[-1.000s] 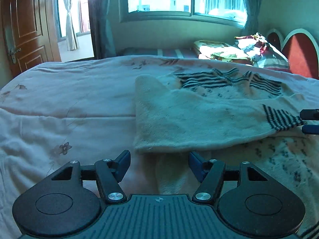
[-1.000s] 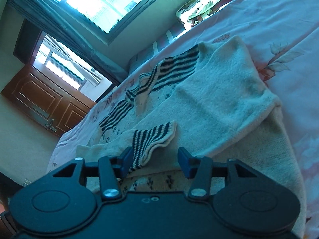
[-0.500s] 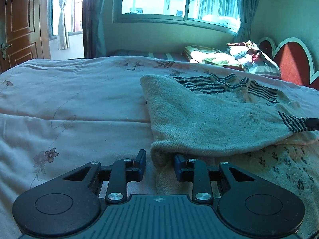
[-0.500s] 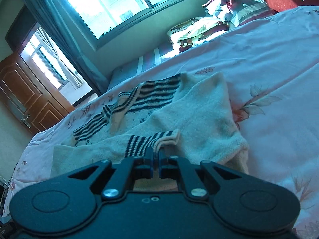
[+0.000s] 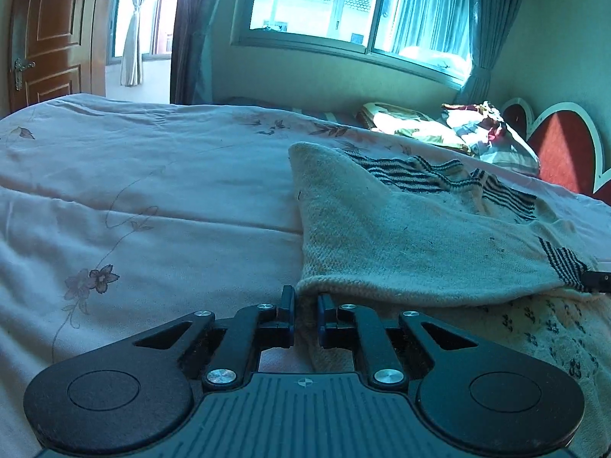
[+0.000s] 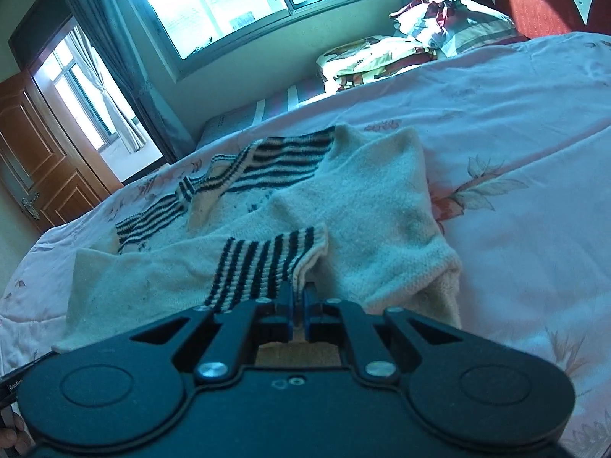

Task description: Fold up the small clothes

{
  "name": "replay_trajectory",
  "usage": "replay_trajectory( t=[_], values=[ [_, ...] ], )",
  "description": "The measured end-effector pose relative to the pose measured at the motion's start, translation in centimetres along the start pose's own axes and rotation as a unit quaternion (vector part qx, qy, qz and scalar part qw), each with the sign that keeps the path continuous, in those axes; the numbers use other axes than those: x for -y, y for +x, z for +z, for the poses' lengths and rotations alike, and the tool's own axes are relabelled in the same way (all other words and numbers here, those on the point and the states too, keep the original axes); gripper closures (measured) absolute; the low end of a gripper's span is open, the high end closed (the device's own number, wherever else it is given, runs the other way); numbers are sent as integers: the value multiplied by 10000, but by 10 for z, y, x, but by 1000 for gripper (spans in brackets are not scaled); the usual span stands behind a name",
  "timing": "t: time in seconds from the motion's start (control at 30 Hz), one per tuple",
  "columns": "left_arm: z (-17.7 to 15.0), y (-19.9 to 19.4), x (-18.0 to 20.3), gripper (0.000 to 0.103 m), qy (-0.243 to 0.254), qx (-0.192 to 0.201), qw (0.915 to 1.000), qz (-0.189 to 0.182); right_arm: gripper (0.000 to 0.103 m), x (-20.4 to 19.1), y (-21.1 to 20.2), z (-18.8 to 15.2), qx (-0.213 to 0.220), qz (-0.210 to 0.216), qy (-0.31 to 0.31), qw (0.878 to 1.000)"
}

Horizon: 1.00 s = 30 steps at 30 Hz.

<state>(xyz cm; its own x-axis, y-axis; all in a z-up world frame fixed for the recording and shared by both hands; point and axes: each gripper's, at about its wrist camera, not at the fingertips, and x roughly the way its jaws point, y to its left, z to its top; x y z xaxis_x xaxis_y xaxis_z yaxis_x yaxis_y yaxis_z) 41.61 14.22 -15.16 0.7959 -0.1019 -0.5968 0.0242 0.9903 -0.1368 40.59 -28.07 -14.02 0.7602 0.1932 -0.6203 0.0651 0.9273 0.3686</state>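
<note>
A small cream knitted sweater [image 5: 404, 236] with dark striped collar and cuffs lies partly folded on the bed; it also shows in the right wrist view [image 6: 374, 206]. My left gripper [image 5: 304, 307] is shut on the sweater's near folded edge. My right gripper [image 6: 299, 297] is shut on the striped cuff [image 6: 263, 263] of the sleeve laid across the body. A tip of the right gripper [image 5: 597, 280] shows at the right edge of the left wrist view, at the cuff.
The sweater lies on a pink floral bedspread [image 5: 152, 206]. Pillows and folded bedding [image 6: 420, 38] sit by the red headboard [image 5: 565, 149]. A window [image 5: 355, 4] is behind, a wooden door [image 5: 46, 34] at the left.
Both grippers went from open to shut: the left closed on the sweater's folded edge, the right on the striped cuff. Both have moved in closer to the fabric.
</note>
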Motion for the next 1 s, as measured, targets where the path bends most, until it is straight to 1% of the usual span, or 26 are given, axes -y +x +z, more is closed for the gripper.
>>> replay_trajectory(
  t=[0.03,0.13,0.17,0.2,0.23,0.3,0.37,0.43,0.5,0.53,0.57,0.6,0.67,0.73,0.77,0.83,0.87,0.9,0.93,0.97,1.0],
  values=[
    [1,0,1,92,25,-26,10000,11,97,1,0,0,9,4,-8,10000],
    [2,-4,6,92,395,-184,9990,-16,97,0,1,0,0,15,-30,10000],
    [2,-8,3,90,424,-237,9988,-90,96,0,1,0,-35,27,-61,10000],
    [2,-12,0,84,405,-278,9987,-133,95,0,1,1,-61,57,-90,9999],
    [3,-18,-4,84,370,-283,9988,-117,94,0,-1,3,-58,89,-102,9999],
    [9,-33,-9,84,312,-98,9994,-109,78,-1,-15,6,213,98,-95,9997],
    [21,-40,-7,84,209,149,9993,-278,80,-5,-25,11,410,139,-196,9989],
    [31,-31,3,84,200,215,9988,-396,80,-13,-23,13,432,120,-418,9981],
    [34,-15,13,84,189,74,9985,-502,82,-21,-13,14,282,110,-671,9973],
    [30,-5,18,84,225,-123,9984,-503,83,-23,-7,13,157,79,-784,9968],
    [23,6,22,84,279,-482,9974,-453,85,-25,1,11,-47,-54,-927,9957],
    [14,7,23,84,273,-443,9976,-459,87,-25,8,6,-211,-208,-1053,9940],
    [6,2,20,84,83,-308,9984,-472,87,-21,7,2,-113,-116,-1098,9938],
    [6,2,18,84,-67,-304,9985,-441,87,-18,7,4,-120,-56,-1019,9947],
    [8,3,20,84,-52,-326,9986,-407,88,-17,6,6,-130,-45,-974,9952],
    [17,2,24,84,-54,-354,9987,-357,86,-16,-1,12,44,71,-848,9964],
    [25,-2,27,84,-49,-209,9988,-431,83,-17,-4,15,167,105,-844,9962],
    [33,-4,31,84,45,-26,9988,-481,83,-19,-5,19,246,102,-874,9958],
    [42,-2,36,84,198,101,9988,-442,83,-20,-3,23,286,95,-892,9956],
    [52,5,41,76,329,158,9986,-370,83,-21,1,27,318,90,-884,9955],
    [61,13,44,55,364,217,9986,-329,84,-22,6,31,309,88,-888,9955]
  ],
)
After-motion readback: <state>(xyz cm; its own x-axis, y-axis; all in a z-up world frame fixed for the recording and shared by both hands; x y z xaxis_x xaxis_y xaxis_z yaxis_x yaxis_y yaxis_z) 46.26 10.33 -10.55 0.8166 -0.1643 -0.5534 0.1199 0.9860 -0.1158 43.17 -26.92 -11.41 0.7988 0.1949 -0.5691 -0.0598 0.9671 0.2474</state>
